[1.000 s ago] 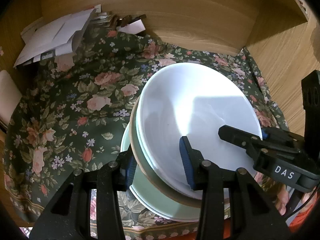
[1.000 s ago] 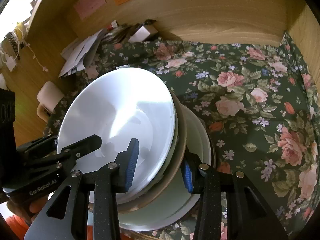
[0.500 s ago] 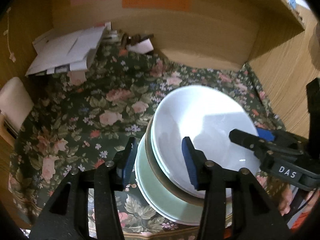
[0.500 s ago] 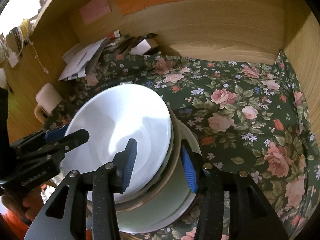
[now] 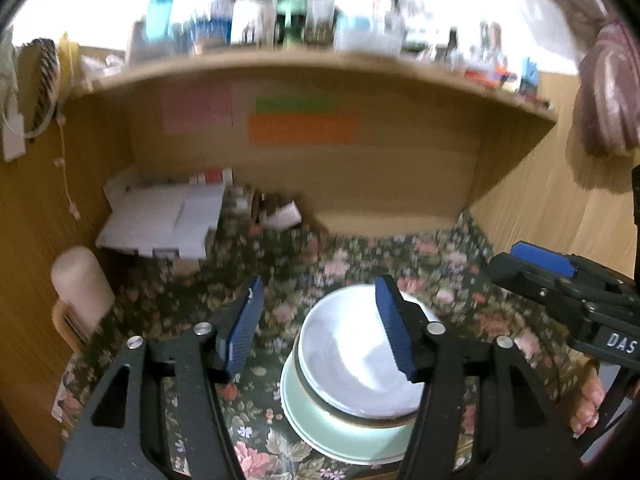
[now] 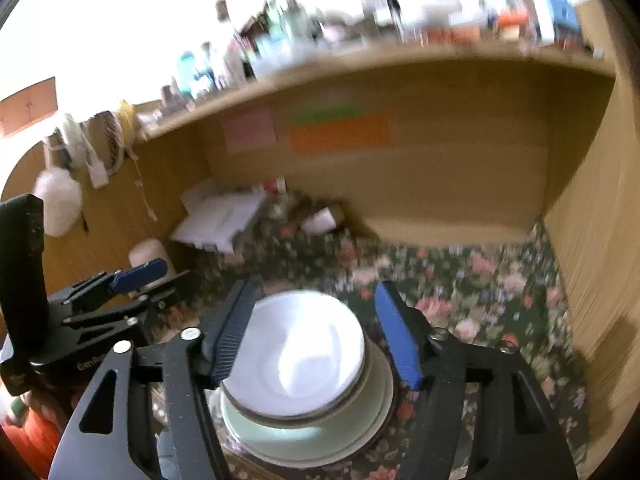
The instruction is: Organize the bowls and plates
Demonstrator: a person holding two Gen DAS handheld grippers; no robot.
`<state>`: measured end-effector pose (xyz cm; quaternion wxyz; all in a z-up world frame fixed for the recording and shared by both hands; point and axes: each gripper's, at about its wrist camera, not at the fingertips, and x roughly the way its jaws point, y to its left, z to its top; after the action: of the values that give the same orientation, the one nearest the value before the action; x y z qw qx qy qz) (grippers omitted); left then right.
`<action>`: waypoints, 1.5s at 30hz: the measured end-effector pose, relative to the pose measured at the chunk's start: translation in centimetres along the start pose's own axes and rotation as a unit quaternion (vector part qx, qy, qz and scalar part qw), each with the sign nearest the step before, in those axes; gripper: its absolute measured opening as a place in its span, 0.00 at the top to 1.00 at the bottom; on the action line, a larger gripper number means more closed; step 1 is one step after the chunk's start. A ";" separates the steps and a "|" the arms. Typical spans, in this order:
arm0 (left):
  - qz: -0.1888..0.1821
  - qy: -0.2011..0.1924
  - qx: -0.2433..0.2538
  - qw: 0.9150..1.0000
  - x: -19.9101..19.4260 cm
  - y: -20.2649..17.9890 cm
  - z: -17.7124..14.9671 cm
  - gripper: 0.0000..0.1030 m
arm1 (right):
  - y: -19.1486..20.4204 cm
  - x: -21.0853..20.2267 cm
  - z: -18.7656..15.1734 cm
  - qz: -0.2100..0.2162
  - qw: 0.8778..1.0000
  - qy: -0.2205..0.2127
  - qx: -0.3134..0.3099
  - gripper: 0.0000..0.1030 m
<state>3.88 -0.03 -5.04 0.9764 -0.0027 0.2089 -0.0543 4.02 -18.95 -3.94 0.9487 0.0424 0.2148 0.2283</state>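
Plates and bowls (image 5: 352, 384) stood nested in one stack on the floral-clothed worktop (image 5: 168, 312): a pale green plate (image 6: 304, 436) at the base, a white bowl (image 6: 292, 352) on top. The stack appeared rigid, glazed, slippery and breakable; the exposed rims seemed the best grasp points. The left hand-held gripper (image 5: 320, 324) and right hand-held gripper (image 6: 316, 332) were spread wide, empty. Legible marking: "DAS".

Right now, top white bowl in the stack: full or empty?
Empty. The white bowl shows a bare, glossy inside in both wrist views, nested upright on the stack over the green plate.
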 end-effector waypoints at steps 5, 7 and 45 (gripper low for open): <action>0.002 -0.046 0.003 0.999 -2.8 -0.5 0.4 0.31 | 1.1 -2.2 0.5 -0.004 0.999 -0.041 -0.021 0.24; 0.004 -0.062 0.005 0.998 -3.9 -0.7 0.5 0.28 | 1.3 -2.7 0.5 -0.001 0.998 -0.050 -0.025 0.20; 0.002 -0.121 -0.006 0.993 -7.7 -0.9 -1.2 0.02 | 2.7 -4.8 -0.6 -0.011 0.996 -0.083 -0.024 0.00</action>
<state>-3.70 -0.06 -2.91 0.9946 -0.0147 0.0898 -0.0507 -1.22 -18.71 -2.14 0.9664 0.0358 0.1301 0.2188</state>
